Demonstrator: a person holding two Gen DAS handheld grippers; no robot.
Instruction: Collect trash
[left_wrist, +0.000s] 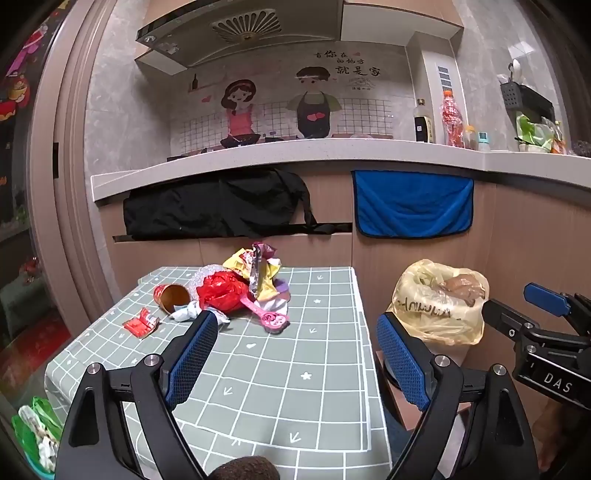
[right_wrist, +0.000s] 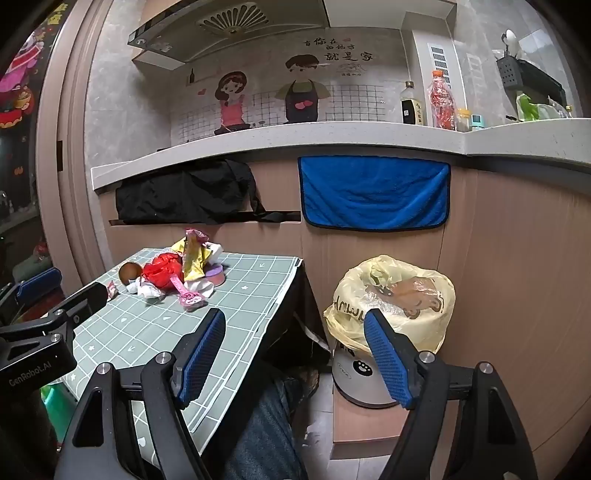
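Observation:
A heap of trash (left_wrist: 236, 284) lies at the far left of the green grid table (left_wrist: 295, 387): a red crumpled bag, a tipped paper cup (left_wrist: 171, 297), foil and yellow wrappers, white tissue, a pink plastic piece (left_wrist: 271, 317). A small red wrapper (left_wrist: 141, 323) lies apart to the left. The heap also shows in the right wrist view (right_wrist: 173, 273). A bin lined with a yellow bag (left_wrist: 439, 302) stands on the floor right of the table (right_wrist: 391, 299). My left gripper (left_wrist: 295, 354) is open and empty over the table's middle. My right gripper (right_wrist: 295, 354) is open and empty above the gap between table and bin.
A kitchen counter (left_wrist: 295, 155) runs behind, with a blue towel (left_wrist: 412, 201) and a black bag (left_wrist: 218, 206) hanging below it. Bottles (left_wrist: 452, 118) stand on the counter. A green bag (left_wrist: 35, 432) lies on the floor at the left. A person's leg (right_wrist: 266, 435) is under the table edge.

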